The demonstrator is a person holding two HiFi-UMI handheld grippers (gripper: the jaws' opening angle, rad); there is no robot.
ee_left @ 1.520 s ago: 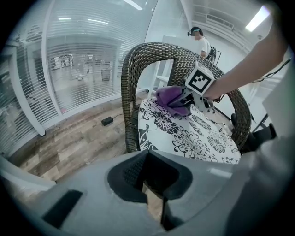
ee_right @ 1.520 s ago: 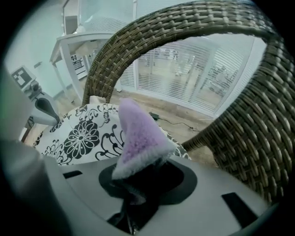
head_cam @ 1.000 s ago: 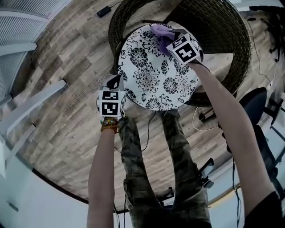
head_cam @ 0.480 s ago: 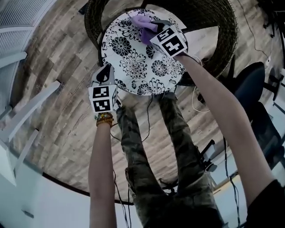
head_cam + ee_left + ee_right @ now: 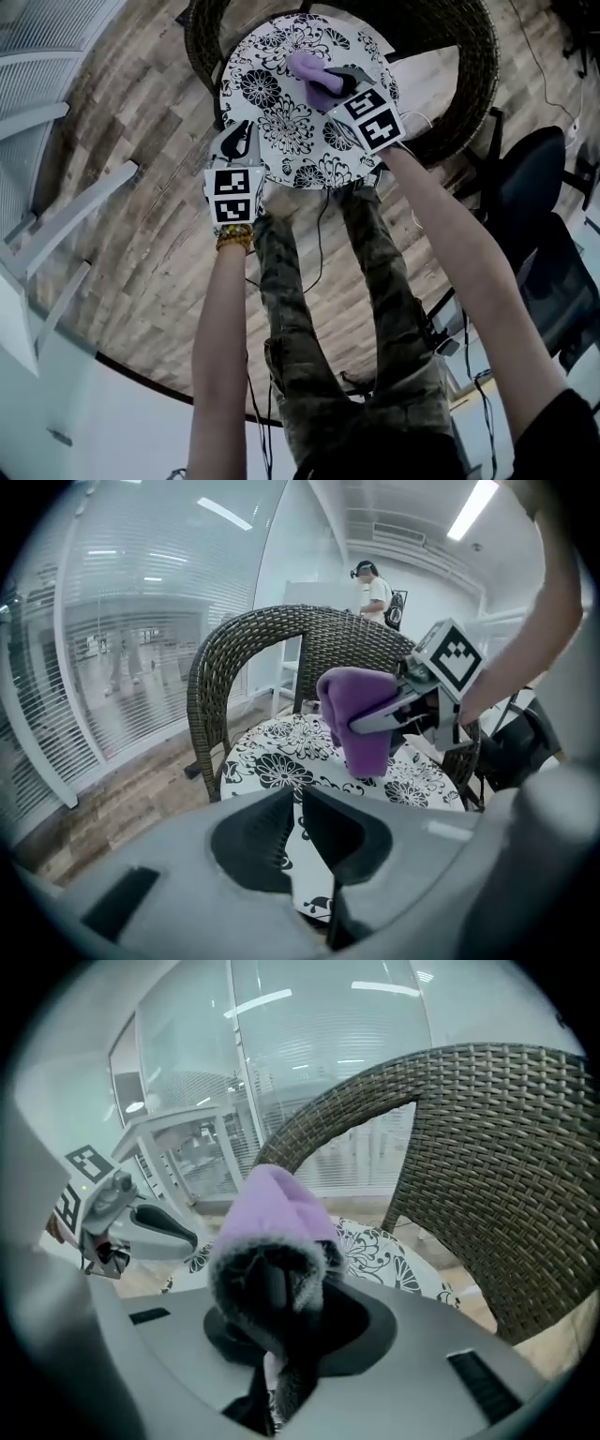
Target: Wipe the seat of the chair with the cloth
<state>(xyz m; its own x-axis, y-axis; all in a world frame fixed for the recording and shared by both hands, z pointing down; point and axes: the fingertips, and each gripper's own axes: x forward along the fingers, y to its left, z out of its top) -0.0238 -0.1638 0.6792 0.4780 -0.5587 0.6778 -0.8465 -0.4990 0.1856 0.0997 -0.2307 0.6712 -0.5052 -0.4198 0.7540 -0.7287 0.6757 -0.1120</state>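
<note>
A dark brown wicker tub chair (image 5: 473, 84) is standing at the top of the head view on a pale wooden plank floor (image 5: 141, 234). Its round seat cushion, white with black flowers (image 5: 281, 122), is filling the upper middle. The person's legs in camouflage trousers (image 5: 375, 281) are standing right against the near edge of the seat, with a thin black cable (image 5: 314, 248) trailing down between them. A black office chair (image 5: 530, 202) is sitting at the right edge, close beside the wicker back, and white slanting bars (image 5: 56, 225) are crossing the left side. In the left gripper view a glass wall with blinds (image 5: 141, 649) is running behind the chair, and another person (image 5: 375, 588) is standing far back.

The fuzzy purple cloth (image 5: 314, 73) is lying over the far middle of the seat, bunched up in the right gripper (image 5: 345, 77). That gripper's fingers (image 5: 389, 712) are clamping tight on the cloth, which is folding over the tips and hanging down towards the cushion. I cannot tell whether its lower edge is pressing on the fabric.

The left gripper (image 5: 244, 133) is hovering at the seat's left rim, well apart from the cloth. Its fingers (image 5: 253, 841) are drawn almost together, leaving only a thin slit with the flowered cushion showing through, and they are gripping nothing.
</note>
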